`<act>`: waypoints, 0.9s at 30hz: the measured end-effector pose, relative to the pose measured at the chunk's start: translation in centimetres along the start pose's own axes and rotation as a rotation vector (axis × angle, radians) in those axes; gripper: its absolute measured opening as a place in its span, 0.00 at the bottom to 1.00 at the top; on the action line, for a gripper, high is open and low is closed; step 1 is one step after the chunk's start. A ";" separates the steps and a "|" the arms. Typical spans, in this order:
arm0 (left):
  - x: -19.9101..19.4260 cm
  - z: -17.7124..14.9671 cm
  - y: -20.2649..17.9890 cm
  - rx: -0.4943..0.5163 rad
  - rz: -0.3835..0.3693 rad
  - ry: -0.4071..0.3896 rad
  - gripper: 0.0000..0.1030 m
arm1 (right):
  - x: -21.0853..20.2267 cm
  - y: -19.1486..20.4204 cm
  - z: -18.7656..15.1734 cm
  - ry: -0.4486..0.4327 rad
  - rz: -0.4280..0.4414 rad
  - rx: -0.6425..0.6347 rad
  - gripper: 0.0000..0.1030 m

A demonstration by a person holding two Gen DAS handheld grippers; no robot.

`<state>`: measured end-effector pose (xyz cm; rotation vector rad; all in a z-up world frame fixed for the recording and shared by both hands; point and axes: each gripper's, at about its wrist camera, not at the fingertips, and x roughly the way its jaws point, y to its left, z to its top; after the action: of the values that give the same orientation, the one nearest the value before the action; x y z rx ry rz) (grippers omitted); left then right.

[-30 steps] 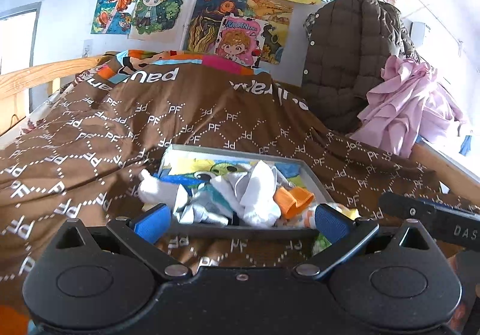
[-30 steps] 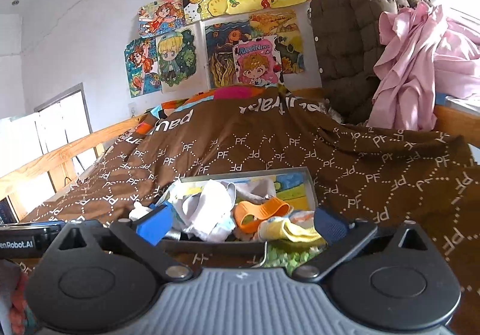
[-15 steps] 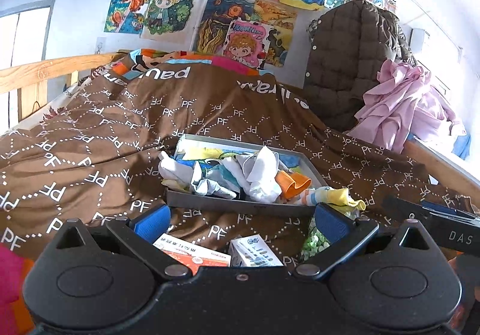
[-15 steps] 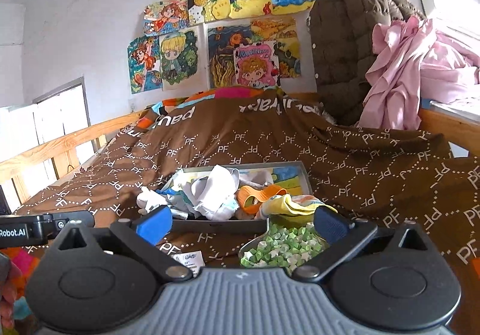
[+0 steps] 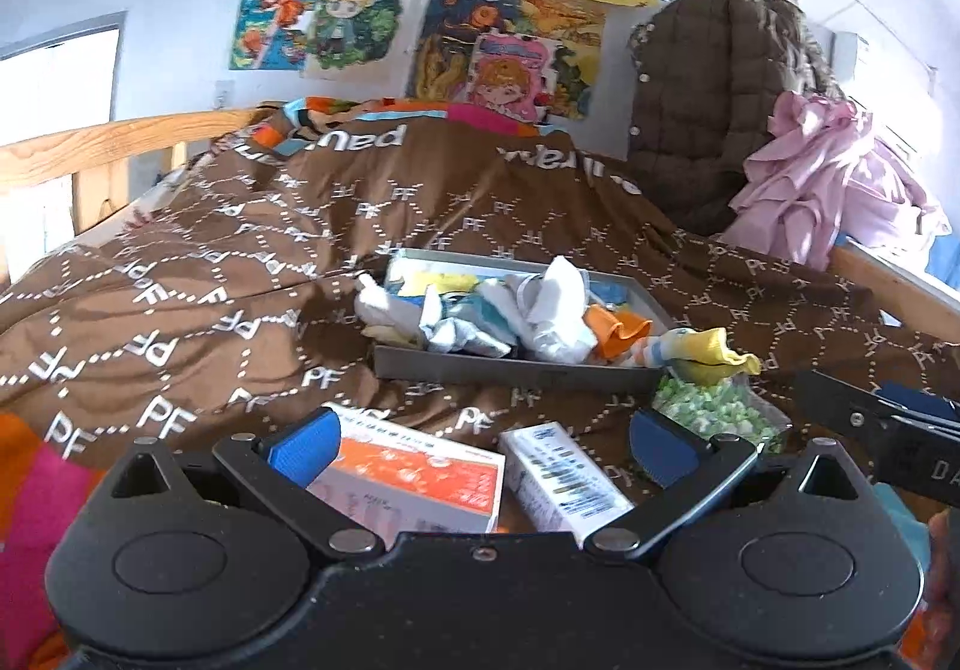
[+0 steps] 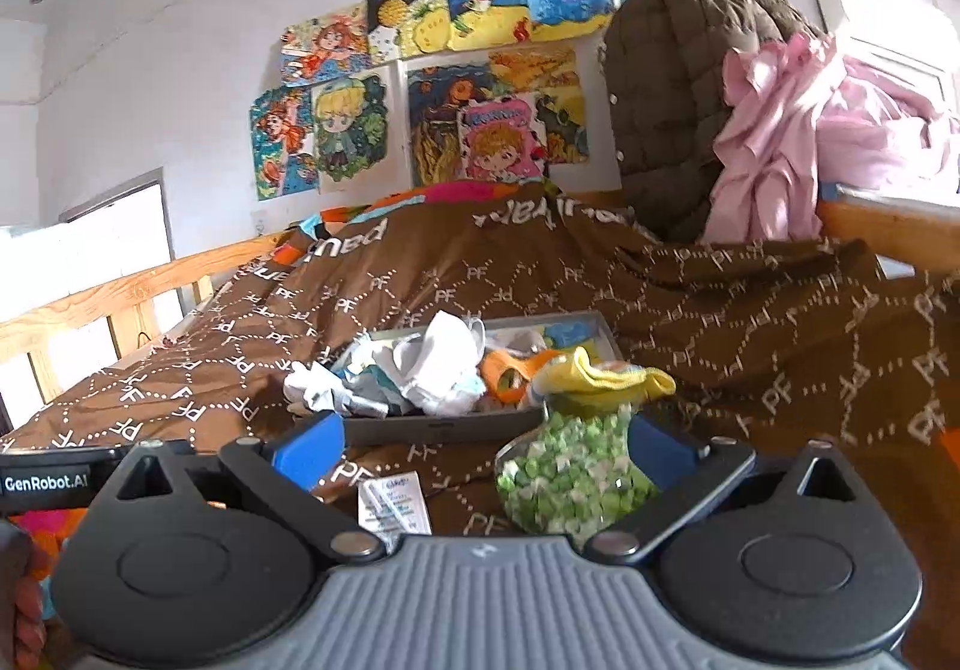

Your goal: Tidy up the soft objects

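Note:
A grey tray (image 5: 516,367) (image 6: 444,424) lies on the brown bedspread, heaped with soft items: white socks (image 5: 555,307) (image 6: 441,364), an orange cloth (image 5: 618,331) (image 6: 510,367) and blue-white pieces. A yellow sock (image 5: 714,352) (image 6: 606,373) hangs over the tray's near right corner. My left gripper (image 5: 483,445) is open, back from the tray, above two boxes. My right gripper (image 6: 486,445) is open too, with nothing held; a jar of green bits (image 6: 567,475) (image 5: 714,412) stands by its right finger.
An orange-white box (image 5: 414,481) and a white box (image 5: 561,481) lie just before the left gripper. A paper sachet (image 6: 393,502) lies near the right one. A brown quilted jacket (image 6: 672,87) and pink clothes (image 6: 780,129) hang at the back right. A wooden bed rail (image 5: 90,153) runs left.
Both grippers have pulled back and risen from the tray. The boxes, the sachet and the green jar have come into view in front of them. Nothing was picked up.

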<state>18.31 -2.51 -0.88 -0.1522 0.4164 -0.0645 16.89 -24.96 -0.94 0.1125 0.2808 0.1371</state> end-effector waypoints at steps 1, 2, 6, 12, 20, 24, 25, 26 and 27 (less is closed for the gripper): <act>-0.1 -0.3 0.2 -0.005 0.014 -0.004 0.99 | 0.0 0.0 -0.2 0.007 -0.010 0.006 1.00; -0.3 -0.5 0.3 -0.007 0.034 -0.009 0.99 | 0.0 -0.1 -0.4 0.014 -0.016 0.013 1.00; -1.0 -1.8 0.7 0.011 0.102 -0.018 0.99 | -0.1 -0.3 -1.3 0.050 -0.037 0.040 1.00; -2.0 -3.2 1.0 0.051 0.123 -0.001 0.99 | -0.8 0.4 -2.1 0.063 -0.063 0.038 1.00; -3.0 -3.2 1.7 0.034 0.144 -0.019 0.99 | -1.9 2.6 -3.3 0.091 -0.045 -0.036 1.00; -3.5 -3.4 1.8 0.041 0.148 -0.020 0.99 | -2.1 3.8 -3.6 0.080 -0.026 -0.098 1.00; -3.6 -3.5 1.8 0.043 0.145 -0.022 0.99 | -2.0 3.9 -3.6 0.081 -0.023 -0.106 1.00; -3.7 -3.6 1.9 0.043 0.143 -0.022 0.99 | -2.0 4.0 -3.7 0.084 -0.023 -0.112 1.00; -3.8 -3.7 1.9 0.043 0.139 -0.021 0.99 | -1.9 4.0 -3.7 0.087 -0.026 -0.116 1.00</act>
<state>13.45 -0.74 -3.02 -0.0813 0.4030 0.0648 13.58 -20.91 -3.49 -0.0124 0.3604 0.1321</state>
